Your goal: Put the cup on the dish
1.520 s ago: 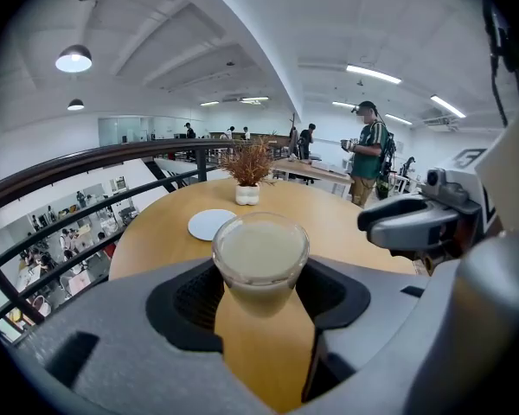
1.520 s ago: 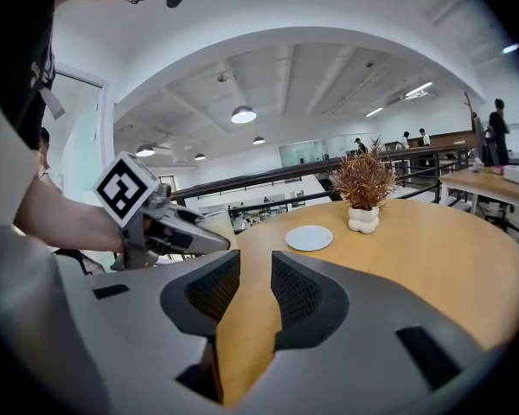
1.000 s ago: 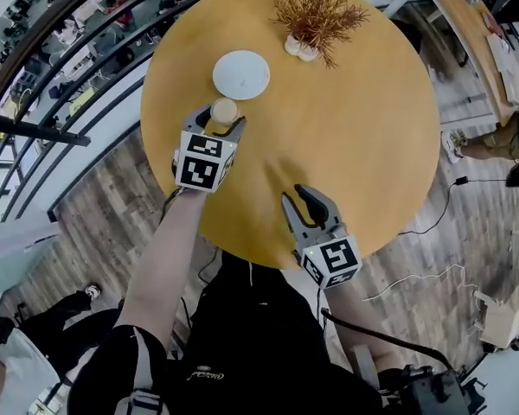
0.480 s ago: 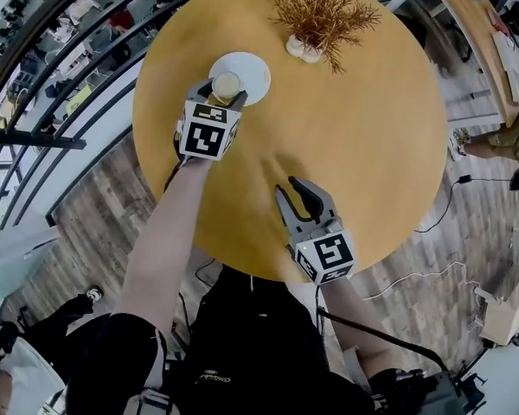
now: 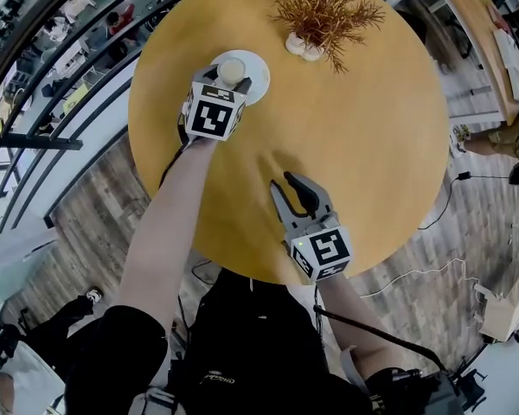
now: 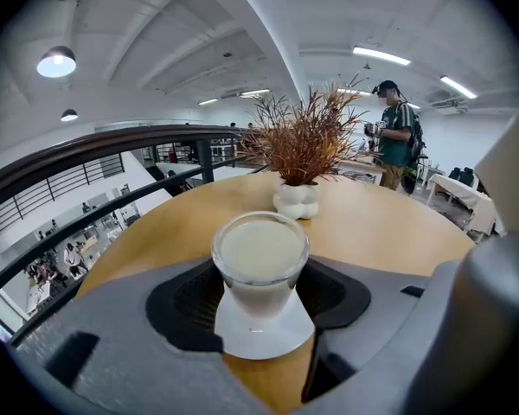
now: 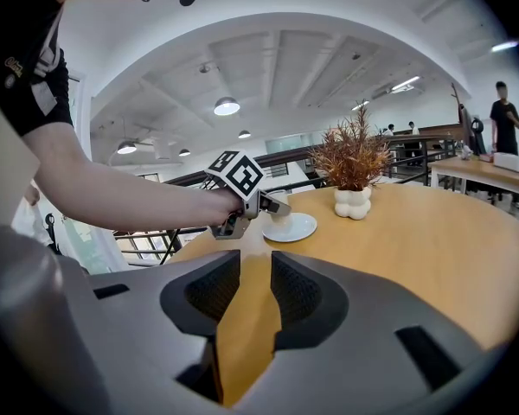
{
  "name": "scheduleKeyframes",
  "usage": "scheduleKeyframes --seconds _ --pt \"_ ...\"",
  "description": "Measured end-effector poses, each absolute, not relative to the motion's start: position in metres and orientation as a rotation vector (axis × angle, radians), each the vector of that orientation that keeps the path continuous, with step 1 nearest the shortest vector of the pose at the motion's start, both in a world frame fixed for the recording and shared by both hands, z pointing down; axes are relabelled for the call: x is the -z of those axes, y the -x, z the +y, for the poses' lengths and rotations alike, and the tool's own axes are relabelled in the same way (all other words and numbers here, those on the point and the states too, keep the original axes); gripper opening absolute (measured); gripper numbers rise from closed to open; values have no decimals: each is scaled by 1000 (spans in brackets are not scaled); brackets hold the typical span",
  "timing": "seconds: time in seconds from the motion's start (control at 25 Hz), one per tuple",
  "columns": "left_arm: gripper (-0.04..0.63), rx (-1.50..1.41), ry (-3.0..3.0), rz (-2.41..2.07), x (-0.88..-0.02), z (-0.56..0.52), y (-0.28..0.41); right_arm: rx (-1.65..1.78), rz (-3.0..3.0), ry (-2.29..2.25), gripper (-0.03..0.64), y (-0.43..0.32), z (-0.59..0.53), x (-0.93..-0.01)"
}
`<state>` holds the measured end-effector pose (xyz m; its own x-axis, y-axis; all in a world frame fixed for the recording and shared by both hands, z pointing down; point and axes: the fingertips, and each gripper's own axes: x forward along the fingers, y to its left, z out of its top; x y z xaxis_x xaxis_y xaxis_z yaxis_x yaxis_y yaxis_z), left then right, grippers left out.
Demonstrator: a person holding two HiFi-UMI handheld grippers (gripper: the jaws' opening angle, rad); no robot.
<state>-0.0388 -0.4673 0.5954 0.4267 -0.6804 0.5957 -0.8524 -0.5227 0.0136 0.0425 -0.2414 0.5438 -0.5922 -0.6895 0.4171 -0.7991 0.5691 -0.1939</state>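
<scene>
So the left claw (image 6: 259,294) grips the clear glass cup of milky stuff (image 6: 259,253) upright over the round white dish (image 6: 264,337), probably so nothing spills. The right claw (image 5: 292,194) is empty, slightly parted, well off the dish.

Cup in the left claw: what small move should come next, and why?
Probably lower the cup straight down until it seats, since the left claw grips it directly over the white dish. Whether its base already touches cannot be told.
</scene>
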Motion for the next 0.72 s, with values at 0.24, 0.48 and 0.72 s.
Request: scheduleKeyframes --seconds 0.24,0.48,0.72 --pt "259 -811 -2350 -1294 -604 -477 38 -540 -2507 -1231 110 -41 -247 -547" --pt "260 -820 -2344 -1298 -611 -486 42 -549 -2503 -1219 110 -37 -249 -553" --pt "259 -833 -2331 -1277 -617 -483 42 -552 -2504 -1215 110 -34 -251 -553"
